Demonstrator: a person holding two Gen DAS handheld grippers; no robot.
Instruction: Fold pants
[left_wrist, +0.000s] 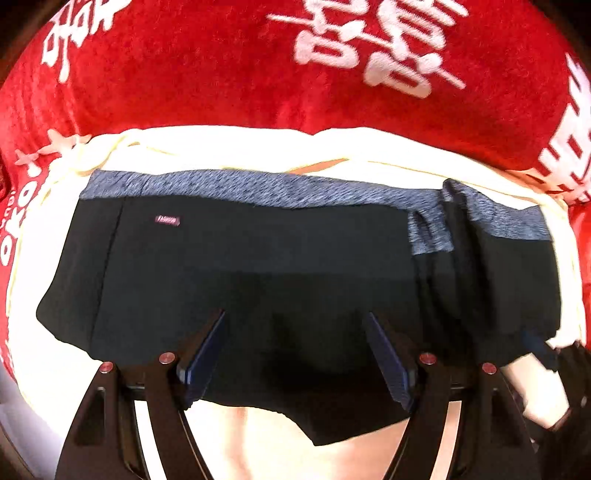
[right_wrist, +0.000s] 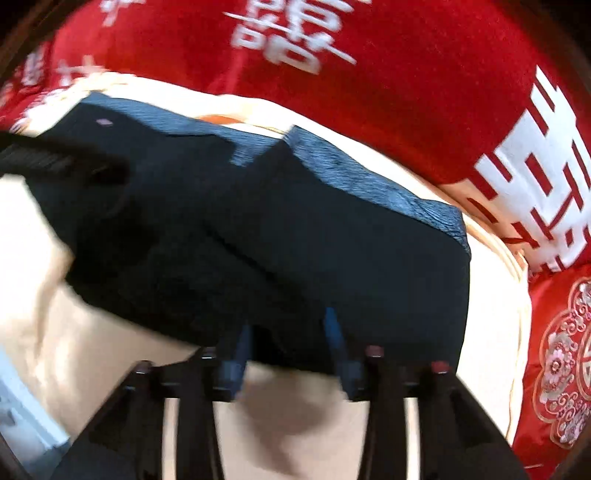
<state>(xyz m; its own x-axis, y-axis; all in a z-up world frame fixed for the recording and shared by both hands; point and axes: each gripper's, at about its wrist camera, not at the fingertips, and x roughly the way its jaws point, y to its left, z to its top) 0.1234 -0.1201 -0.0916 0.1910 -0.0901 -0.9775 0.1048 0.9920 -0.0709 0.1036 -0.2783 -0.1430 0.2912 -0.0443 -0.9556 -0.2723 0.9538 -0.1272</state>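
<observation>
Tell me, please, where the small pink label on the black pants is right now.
In the left wrist view the pink label sits on the upper left of the black pants, just below the grey-blue waistband, which lies along the cream sheet.

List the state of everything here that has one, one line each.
Pants: folded, lying flat on the cream sheet, grey waistband away from the camera, right end bunched.
Cream sheet: spread over the red blanket, slightly wrinkled.
Red blanket: spread out beneath.
Left gripper: open above the pants, nothing held.
Right gripper: fingers apart at the pants' near edge, blurred, nothing visibly pinched.
</observation>
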